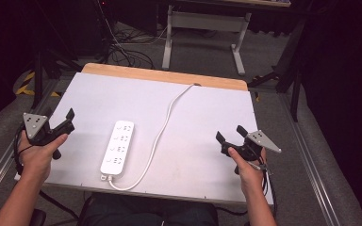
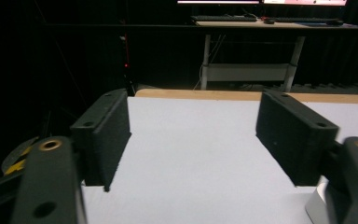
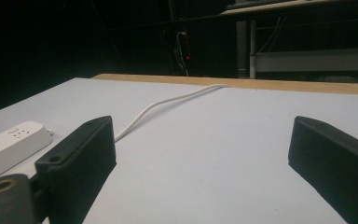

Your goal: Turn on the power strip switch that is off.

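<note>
While both hands wait at the two sides of the table point(image 1: 207, 141), a white power strip point(image 1: 117, 148) lies flat between them, left of the middle and lengthwise, its sockets facing up. It is nearer the left gripper point(image 1: 67, 118) than the right gripper point(image 1: 228, 133), and neither one touches it.

The left gripper is held above the table's left edge, its jaws apart with nothing between them; its own view looks across bare white tabletop. A corner of the strip point(image 2: 318, 205) peeks in at the lower right of that view. The right gripper hovers over the right side, well apart from the strip, its jaws also spread wide and empty. In its view the strip point(image 3: 10, 143) sits off to the left.

Both tools seem poised this way as a ready stance, jaws open so either can close on something, most likely the strip or its lead.

The strip's white cord point(image 1: 162, 129) leaves the near end, loops toward the person, then curves away across the middle of the table to the far wooden edge point(image 1: 165, 75), where it drops out of sight. That cord is the one thing lying in the path between the right gripper and the strip; a reach across may snag or drag it. Otherwise the white surface is bare.

Beyond the table, the room is dark: a grey carpeted floor, loose black cables point(image 1: 127, 52), and the white legs of another desk point(image 1: 202, 28).
</note>
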